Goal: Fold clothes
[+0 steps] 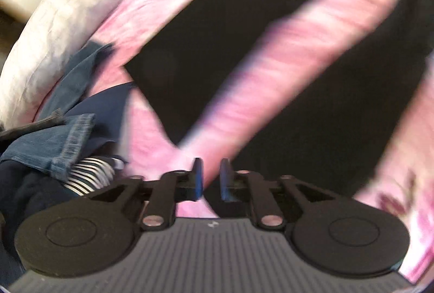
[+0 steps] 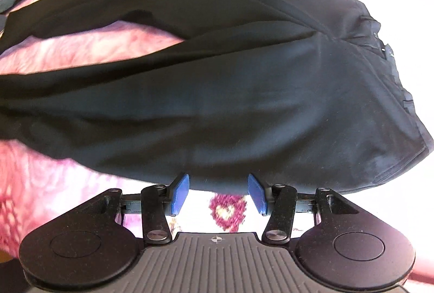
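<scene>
Black trousers point(image 2: 217, 92) lie spread flat on a pink patterned bedspread point(image 2: 89, 46), legs apart in a V, waistband to the right. In the left wrist view the two legs point(image 1: 217, 29) show with a pink strip between them; that view is blurred. My left gripper point(image 1: 211, 179) hovers over the near leg's hem area, its blue pads a small gap apart and holding nothing. My right gripper point(image 2: 218, 194) is open and empty just in front of the near edge of the trousers.
A pile of other clothes lies at the left: blue jeans point(image 1: 54, 141), a dark navy garment point(image 1: 100, 114) and a striped piece point(image 1: 92, 173). A white pillow point(image 1: 54, 29) lies beyond them at the bed's edge.
</scene>
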Demonstrator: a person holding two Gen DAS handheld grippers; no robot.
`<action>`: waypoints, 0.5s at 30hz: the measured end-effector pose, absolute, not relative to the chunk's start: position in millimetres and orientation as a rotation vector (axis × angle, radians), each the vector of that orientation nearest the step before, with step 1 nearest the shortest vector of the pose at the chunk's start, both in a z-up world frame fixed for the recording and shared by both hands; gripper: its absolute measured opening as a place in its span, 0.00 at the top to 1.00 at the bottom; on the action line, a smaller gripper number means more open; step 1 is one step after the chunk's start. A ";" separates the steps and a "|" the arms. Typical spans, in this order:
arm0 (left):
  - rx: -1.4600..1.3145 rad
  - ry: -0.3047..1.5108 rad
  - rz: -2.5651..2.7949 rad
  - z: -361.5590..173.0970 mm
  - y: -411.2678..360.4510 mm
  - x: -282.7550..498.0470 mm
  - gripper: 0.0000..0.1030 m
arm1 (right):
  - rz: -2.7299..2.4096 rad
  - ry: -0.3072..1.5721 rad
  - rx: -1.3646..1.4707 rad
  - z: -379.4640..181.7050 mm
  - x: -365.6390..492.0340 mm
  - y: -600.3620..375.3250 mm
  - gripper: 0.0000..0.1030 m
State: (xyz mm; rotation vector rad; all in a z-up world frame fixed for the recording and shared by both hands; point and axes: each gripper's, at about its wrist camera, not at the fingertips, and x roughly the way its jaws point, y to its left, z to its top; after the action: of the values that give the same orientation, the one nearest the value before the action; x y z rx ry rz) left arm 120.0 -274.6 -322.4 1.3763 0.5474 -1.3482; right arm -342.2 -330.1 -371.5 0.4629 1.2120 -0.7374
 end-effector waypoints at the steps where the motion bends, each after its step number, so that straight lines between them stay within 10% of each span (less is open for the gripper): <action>1: 1.417 0.510 -1.376 -325.0 -260.6 103.5 0.70 | -0.725 1.214 0.457 -373.7 -344.9 -330.0 0.50; 13: 1.720 0.240 -1.312 -411.7 -213.6 34.2 0.71 | -0.523 1.248 0.258 -409.3 -357.2 -324.6 0.50; 15: 1.707 0.271 -1.326 -407.7 -219.7 42.0 0.99 | -0.520 1.254 0.198 -414.9 -358.8 -321.1 0.50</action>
State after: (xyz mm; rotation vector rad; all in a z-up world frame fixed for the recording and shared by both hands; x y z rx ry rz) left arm 42.0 -219.7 -407.7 1.7067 0.2711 -1.3264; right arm -358.8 -321.1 -414.9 0.1981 1.2538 -0.5203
